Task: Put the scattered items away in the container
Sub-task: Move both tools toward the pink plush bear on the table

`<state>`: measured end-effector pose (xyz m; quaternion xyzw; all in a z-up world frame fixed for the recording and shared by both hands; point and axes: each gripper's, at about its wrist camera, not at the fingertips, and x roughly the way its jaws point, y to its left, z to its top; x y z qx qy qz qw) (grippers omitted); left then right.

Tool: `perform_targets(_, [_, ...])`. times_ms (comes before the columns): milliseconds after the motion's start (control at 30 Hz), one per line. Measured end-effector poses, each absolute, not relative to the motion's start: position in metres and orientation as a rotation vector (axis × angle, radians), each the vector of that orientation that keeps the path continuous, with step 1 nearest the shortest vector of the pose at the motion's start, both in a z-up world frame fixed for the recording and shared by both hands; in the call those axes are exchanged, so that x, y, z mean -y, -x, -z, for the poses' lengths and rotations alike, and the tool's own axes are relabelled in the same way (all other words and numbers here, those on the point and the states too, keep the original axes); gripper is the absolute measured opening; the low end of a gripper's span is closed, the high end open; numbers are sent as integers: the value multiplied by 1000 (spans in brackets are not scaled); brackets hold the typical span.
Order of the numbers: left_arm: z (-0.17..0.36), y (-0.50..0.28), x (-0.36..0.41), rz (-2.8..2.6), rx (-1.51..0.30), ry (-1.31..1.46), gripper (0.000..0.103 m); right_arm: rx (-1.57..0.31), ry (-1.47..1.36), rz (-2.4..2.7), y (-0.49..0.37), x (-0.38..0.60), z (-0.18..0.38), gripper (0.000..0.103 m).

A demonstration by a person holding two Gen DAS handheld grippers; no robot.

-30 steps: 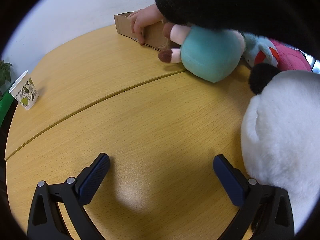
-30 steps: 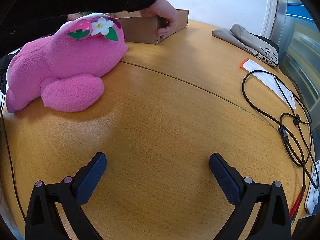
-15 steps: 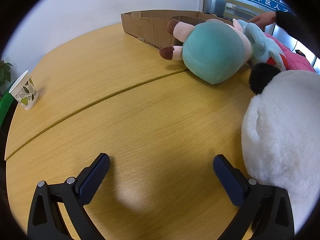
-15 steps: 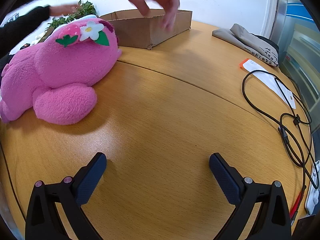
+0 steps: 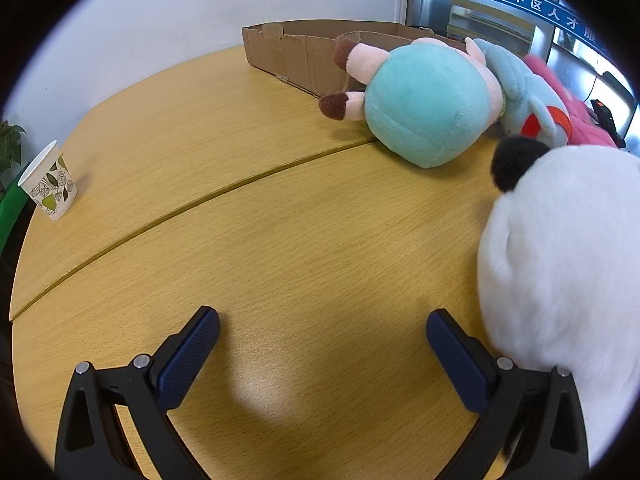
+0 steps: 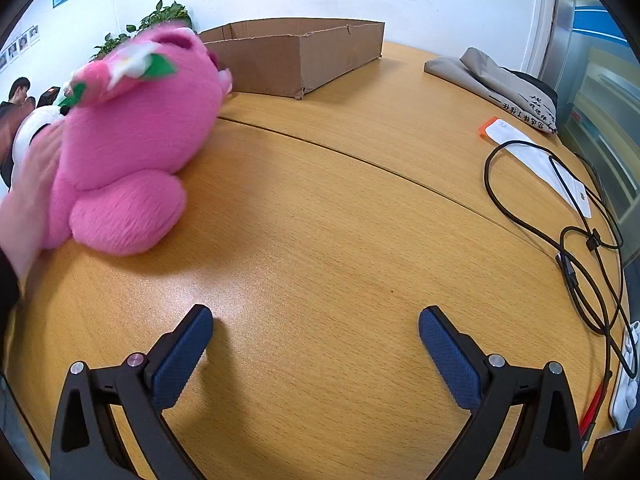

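A shallow cardboard box (image 5: 304, 54) (image 6: 296, 54) stands at the far side of the wooden table (image 5: 248, 208). A teal plush (image 5: 430, 106) lies just in front of the box, with a light-blue plush (image 5: 520, 92) and a pink plush (image 5: 580, 128) behind it. A big white plush with a black ear (image 5: 560, 260) presses against the right finger of my left gripper (image 5: 322, 322), which is open and empty. In the right wrist view the pink plush (image 6: 132, 152) sits at the left, a hand (image 6: 28, 208) on it. My right gripper (image 6: 316, 320) is open over bare wood.
A paper cup with leaf print (image 5: 48, 184) stands near the table's left edge. A black cable (image 6: 560, 208), a white packet (image 6: 536, 160), folded grey cloth (image 6: 500, 84) and a power strip (image 6: 628, 376) occupy the right side. A plant (image 6: 156, 20) stands behind the box.
The person's arm has drawn back from the box. A hand now pushes the pink plush, which has tipped up and shifted right. Both grippers have stayed still.
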<state>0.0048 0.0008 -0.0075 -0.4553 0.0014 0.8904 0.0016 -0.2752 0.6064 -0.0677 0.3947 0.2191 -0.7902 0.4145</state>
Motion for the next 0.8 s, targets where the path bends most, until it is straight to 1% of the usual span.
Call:
perform_targets(667, [8, -6, -1, -2802, 2, 1432, 103, -550, -992, 1986, 275, -606, 68, 103])
perform_targets(733, [8, -4, 0, -2779, -18, 1420, 103, -550, -991, 1986, 275, -606, 68, 103])
perform_targets(800, [9, 4, 2, -2709, -77, 1385, 103, -549, -991, 1985, 276, -606, 68, 103])
